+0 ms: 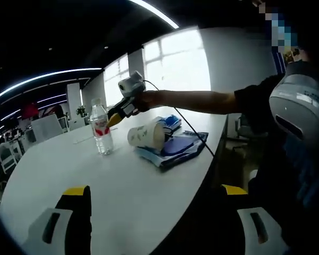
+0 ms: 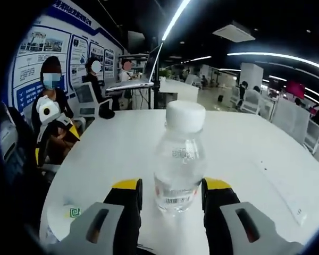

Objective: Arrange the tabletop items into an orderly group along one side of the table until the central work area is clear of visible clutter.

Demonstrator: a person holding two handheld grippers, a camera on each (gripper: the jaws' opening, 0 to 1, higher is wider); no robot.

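Mostly bare white table [image 1: 69, 170] near the left gripper [image 1: 154, 210], jaws spread wide on nothing — far edge curves right. Water bottle [image 2: 179, 159] stands upright between the right gripper's [image 2: 171, 196] open jaws; contact unclear. Left gripper view adds a tipped paper cup [image 1: 146, 135] on blue packets [image 1: 175, 146], contents unreadable.

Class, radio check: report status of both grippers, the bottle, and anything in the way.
Right gripper open, jaws either side of water bottle, not closed on it. Left gripper open, holding nothing. Paper cup and blue pouch lie beside the bottle.
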